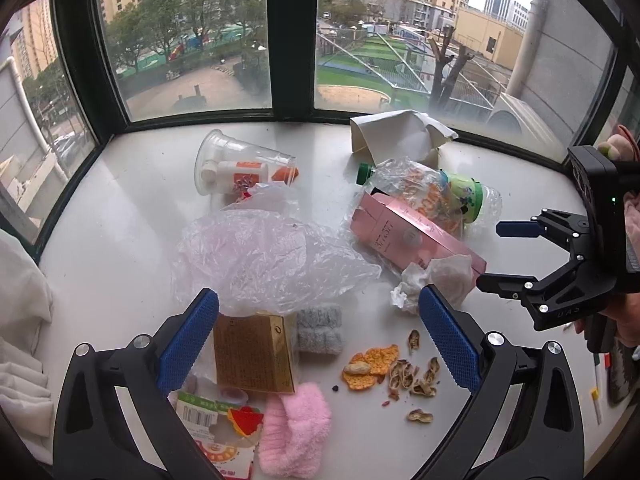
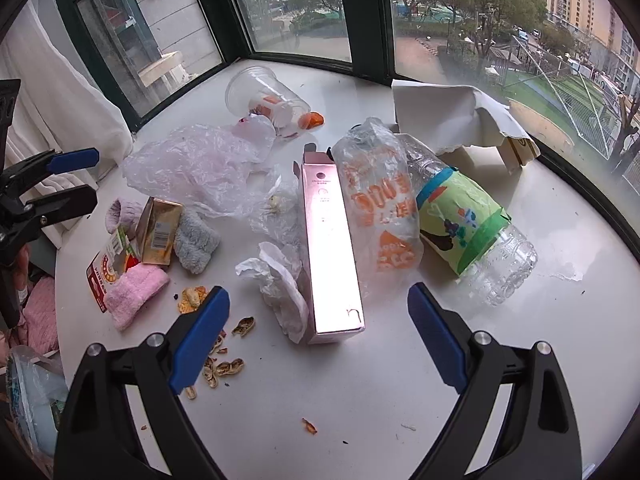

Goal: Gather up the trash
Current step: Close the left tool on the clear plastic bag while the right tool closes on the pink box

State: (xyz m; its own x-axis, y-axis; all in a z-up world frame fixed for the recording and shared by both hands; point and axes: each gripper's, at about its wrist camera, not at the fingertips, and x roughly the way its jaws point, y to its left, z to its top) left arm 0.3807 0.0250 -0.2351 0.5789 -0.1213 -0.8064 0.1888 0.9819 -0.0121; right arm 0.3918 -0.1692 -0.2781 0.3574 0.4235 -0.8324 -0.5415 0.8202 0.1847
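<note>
Trash lies strewn over a white windowsill table (image 2: 360,400). My left gripper (image 1: 318,300) is open above a gold box (image 1: 252,352), beside a crumpled clear bag (image 1: 264,256). My right gripper (image 2: 318,294) is open too, its fingers either side of the near end of a long pink box (image 2: 330,248), not touching it. A crumpled tissue (image 2: 280,280) leans on that box. Peanut shells (image 2: 224,364) are scattered near the right gripper's left finger. Each gripper shows in the other's view, the right gripper (image 1: 490,254) and the left gripper (image 2: 94,176), both empty.
A tipped plastic cup (image 1: 240,168), a green-labelled bottle (image 2: 464,220), an orange-printed bag (image 2: 380,200) and torn white card (image 2: 448,112) lie toward the window. A pink sock (image 1: 294,428), a grey sock (image 1: 320,328) and a snack wrapper (image 1: 216,420) lie near the gold box. A curtain (image 2: 60,92) hangs at the left.
</note>
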